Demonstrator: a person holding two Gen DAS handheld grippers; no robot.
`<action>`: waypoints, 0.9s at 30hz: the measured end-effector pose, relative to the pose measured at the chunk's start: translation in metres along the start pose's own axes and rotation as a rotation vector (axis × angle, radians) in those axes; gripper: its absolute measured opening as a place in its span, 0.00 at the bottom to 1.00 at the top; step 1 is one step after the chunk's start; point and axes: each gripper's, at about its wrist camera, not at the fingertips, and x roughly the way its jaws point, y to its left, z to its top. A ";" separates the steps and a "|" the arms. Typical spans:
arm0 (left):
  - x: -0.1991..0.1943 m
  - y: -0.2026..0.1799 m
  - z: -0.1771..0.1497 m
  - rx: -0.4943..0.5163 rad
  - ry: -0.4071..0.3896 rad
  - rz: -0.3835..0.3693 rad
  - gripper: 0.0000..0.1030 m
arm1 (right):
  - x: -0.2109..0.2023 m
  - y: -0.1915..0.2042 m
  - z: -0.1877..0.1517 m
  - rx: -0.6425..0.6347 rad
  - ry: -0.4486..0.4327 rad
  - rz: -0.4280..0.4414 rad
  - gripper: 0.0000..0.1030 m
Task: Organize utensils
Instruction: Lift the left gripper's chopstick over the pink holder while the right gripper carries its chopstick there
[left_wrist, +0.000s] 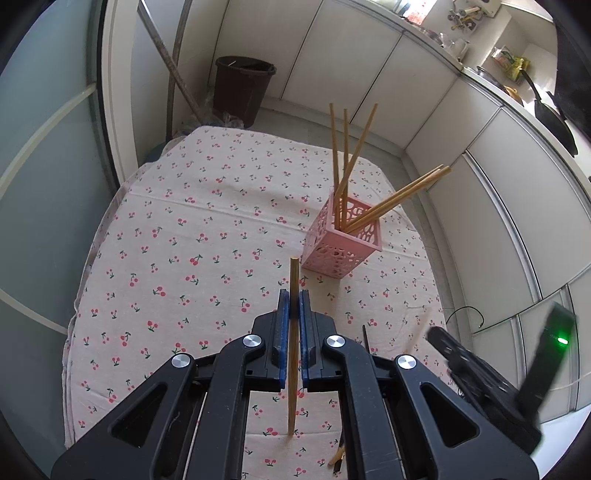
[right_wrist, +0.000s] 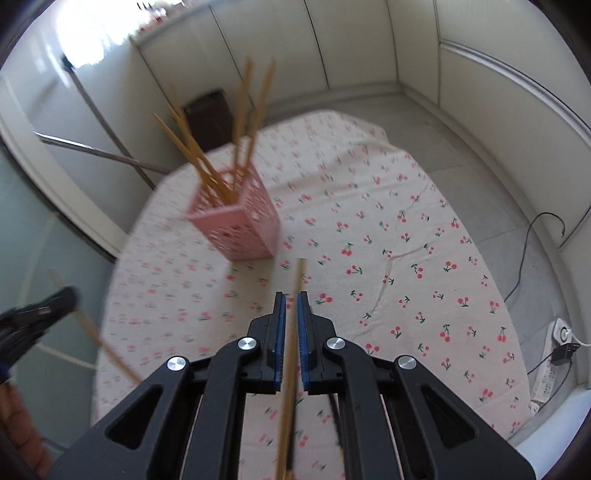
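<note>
A pink perforated holder (left_wrist: 341, 242) stands on the cherry-print tablecloth (left_wrist: 207, 236) and holds several wooden chopsticks (left_wrist: 347, 166). My left gripper (left_wrist: 294, 302) is shut on one wooden chopstick (left_wrist: 293, 350), held upright, short of the holder. In the right wrist view my right gripper (right_wrist: 291, 304) is shut on another chopstick (right_wrist: 291, 365), below and right of the blurred holder (right_wrist: 240, 225). The left gripper (right_wrist: 33, 314) with its chopstick (right_wrist: 92, 332) shows at the left edge. The right gripper's body (left_wrist: 491, 376) shows at the lower right of the left wrist view.
More chopstick ends (left_wrist: 338, 456) lie on the cloth near the front edge. A dark bucket (left_wrist: 243, 88) and a mop pole (left_wrist: 173, 66) stand on the floor beyond the table. Cabinets (left_wrist: 480, 206) run along the right. A power strip (right_wrist: 554, 354) and cable (right_wrist: 535, 251) lie on the floor.
</note>
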 end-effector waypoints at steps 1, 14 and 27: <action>-0.003 -0.002 0.000 0.008 -0.007 -0.001 0.04 | -0.009 0.000 -0.002 0.009 -0.011 0.017 0.07; -0.013 -0.015 -0.004 0.067 -0.052 0.025 0.04 | 0.011 -0.033 -0.003 0.143 0.138 0.043 0.25; -0.009 0.005 0.004 0.007 -0.029 -0.008 0.04 | 0.144 -0.008 0.012 0.076 0.245 -0.216 0.42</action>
